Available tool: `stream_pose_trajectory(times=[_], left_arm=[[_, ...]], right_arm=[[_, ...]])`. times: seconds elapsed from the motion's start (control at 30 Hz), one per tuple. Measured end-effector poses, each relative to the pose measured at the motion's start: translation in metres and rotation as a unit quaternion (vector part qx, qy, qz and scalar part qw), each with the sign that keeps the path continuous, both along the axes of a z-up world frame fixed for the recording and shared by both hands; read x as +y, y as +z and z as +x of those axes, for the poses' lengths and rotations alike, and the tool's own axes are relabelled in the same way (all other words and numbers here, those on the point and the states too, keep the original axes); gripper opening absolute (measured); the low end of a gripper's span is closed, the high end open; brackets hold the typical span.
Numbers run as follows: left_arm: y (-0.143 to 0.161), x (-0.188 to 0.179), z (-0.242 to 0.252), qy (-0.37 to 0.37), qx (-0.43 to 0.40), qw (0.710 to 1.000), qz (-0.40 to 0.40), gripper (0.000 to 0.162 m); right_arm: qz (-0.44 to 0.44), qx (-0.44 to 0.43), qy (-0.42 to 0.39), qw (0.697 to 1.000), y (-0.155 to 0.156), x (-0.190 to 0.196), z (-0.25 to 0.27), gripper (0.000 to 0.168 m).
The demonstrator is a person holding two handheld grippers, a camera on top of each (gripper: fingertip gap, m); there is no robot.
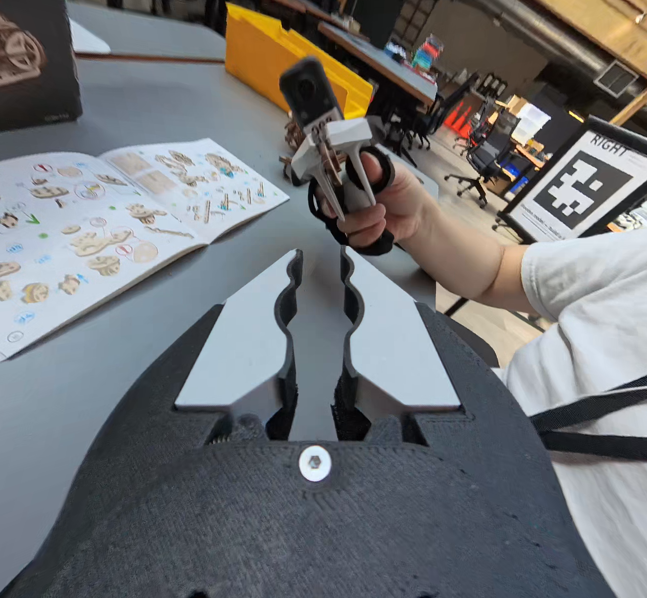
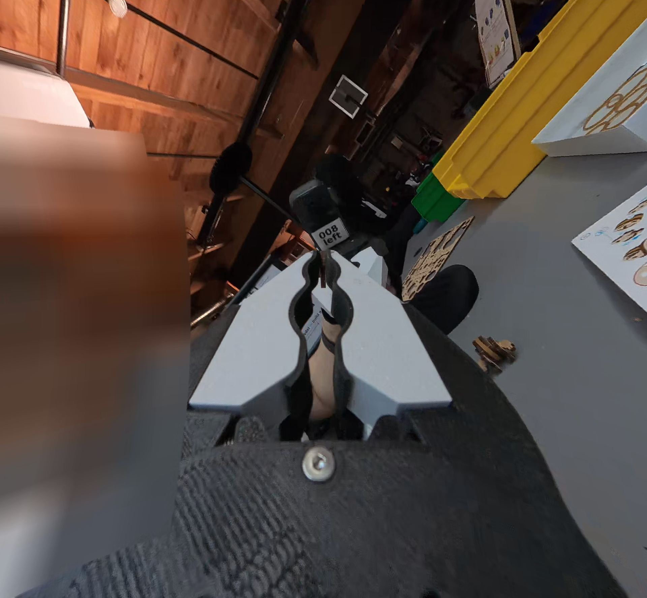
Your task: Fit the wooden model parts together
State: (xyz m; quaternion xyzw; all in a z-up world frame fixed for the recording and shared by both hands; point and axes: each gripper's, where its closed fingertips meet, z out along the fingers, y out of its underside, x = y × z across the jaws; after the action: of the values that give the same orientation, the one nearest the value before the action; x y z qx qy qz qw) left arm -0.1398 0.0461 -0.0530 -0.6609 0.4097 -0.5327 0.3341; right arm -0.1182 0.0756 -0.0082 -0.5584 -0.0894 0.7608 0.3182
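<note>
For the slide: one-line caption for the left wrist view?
Open left gripper faces raised right gripper clamping a small wooden part above the instruction booklet.

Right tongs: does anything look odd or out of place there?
Nothing looks damaged. The right tongs are shut on a small wooden part and held up in the air, pointing back at the left tongs, which are open and empty. Loose wooden parts lie on the grey table.
</note>
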Motion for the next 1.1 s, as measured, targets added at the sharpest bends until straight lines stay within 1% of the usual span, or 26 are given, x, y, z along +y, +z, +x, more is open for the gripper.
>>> stream_pose_trajectory(times=[0.03, 0.07, 0.13, 0.17, 0.23, 0.27, 0.33, 0.37, 0.4, 0.47, 0.53, 0.63, 0.7, 0.77, 0.83, 0.87, 0.93, 0.97, 1.0, 1.03, 1.1], left_arm=[[0.009, 0.003, 0.002, 0.031, -0.041, 0.998, 0.034, 0.027], [0.016, 0.006, 0.002, 0.060, -0.065, 0.993, 0.078, 0.036], [0.023, 0.016, -0.002, 0.119, -0.057, 0.976, 0.174, 0.049], [0.026, 0.018, -0.004, 0.134, -0.046, 0.965, 0.220, 0.055], [0.031, 0.019, -0.005, 0.161, -0.017, 0.938, 0.306, 0.056], [0.031, 0.018, -0.004, 0.173, 0.003, 0.920, 0.351, 0.056], [0.033, 0.015, 0.000, 0.194, 0.037, 0.880, 0.431, 0.048], [0.034, 0.011, 0.003, 0.197, 0.045, 0.866, 0.458, 0.041], [0.036, 0.007, 0.005, 0.194, 0.045, 0.856, 0.476, 0.033], [0.037, 0.001, 0.010, 0.182, 0.040, 0.854, 0.486, 0.027], [0.035, -0.001, 0.011, 0.167, 0.039, 0.861, 0.479, 0.029], [0.040, -0.009, 0.010, 0.144, 0.016, 0.868, 0.475, 0.024], [0.039, -0.012, 0.010, 0.127, 0.014, 0.872, 0.472, 0.024], [0.038, -0.015, 0.009, 0.102, 0.013, 0.885, 0.454, 0.024], [0.037, -0.021, 0.008, 0.060, 0.008, 0.907, 0.417, 0.024], [0.036, -0.024, 0.006, 0.035, 0.005, 0.920, 0.390, 0.024], [0.034, -0.035, 0.002, -0.034, -0.006, 0.948, 0.317, 0.024], [0.033, -0.041, -0.002, -0.074, -0.008, 0.958, 0.276, 0.024], [0.031, -0.045, -0.006, -0.108, -0.006, 0.965, 0.240, 0.024], [0.028, -0.050, -0.010, -0.145, 0.002, 0.968, 0.205, 0.024], [0.021, -0.052, -0.016, -0.190, 0.021, 0.970, 0.152, 0.024]], right_arm=[[-0.023, 0.028, 0.000, 0.999, 0.001, 0.000, 0.000, 0.002], [-0.042, 0.046, 0.005, 0.998, 0.000, -0.001, -0.002, 0.002], [-0.086, 0.086, 0.010, 0.993, -0.001, -0.003, -0.006, 0.002], [-0.111, 0.113, 0.008, 0.987, -0.001, -0.002, -0.006, 0.001], [-0.151, 0.153, -0.005, 0.977, -0.004, -0.001, -0.004, 0.002], [-0.164, 0.164, -0.010, 0.973, -0.007, -0.001, -0.005, 0.002], [-0.182, 0.179, -0.013, 0.967, -0.010, -0.006, -0.008, 0.002], [-0.187, 0.181, -0.014, 0.965, -0.011, -0.008, -0.010, 0.002], [-0.189, 0.182, -0.011, 0.965, -0.011, -0.011, -0.012, 0.002], [-0.188, 0.180, -0.015, 0.965, -0.011, -0.015, -0.014, 0.002], [-0.185, 0.180, -0.007, 0.966, -0.008, -0.020, -0.015, 0.002], [-0.176, 0.170, -0.002, 0.970, -0.007, -0.026, -0.016, 0.002], [-0.177, 0.168, 0.002, 0.970, -0.006, -0.030, -0.016, 0.002], [-0.169, 0.160, 0.008, 0.973, -0.008, -0.033, -0.017, 0.003], [-0.129, 0.123, 0.018, 0.984, -0.011, -0.040, -0.019, 0.006], [-0.097, 0.086, 0.017, 0.991, -0.014, -0.043, -0.021, 0.007], [0.010, -0.013, 0.005, 1.000, -0.016, -0.051, -0.022, 0.009], [0.090, -0.067, 0.003, 0.994, -0.013, -0.057, -0.021, 0.011], [0.187, -0.130, 0.002, 0.974, -0.010, -0.064, -0.022, 0.012], [0.285, -0.202, 0.001, 0.937, -0.011, -0.071, -0.024, 0.011], [0.452, -0.324, 0.004, 0.831, -0.017, -0.078, -0.026, 0.013]])
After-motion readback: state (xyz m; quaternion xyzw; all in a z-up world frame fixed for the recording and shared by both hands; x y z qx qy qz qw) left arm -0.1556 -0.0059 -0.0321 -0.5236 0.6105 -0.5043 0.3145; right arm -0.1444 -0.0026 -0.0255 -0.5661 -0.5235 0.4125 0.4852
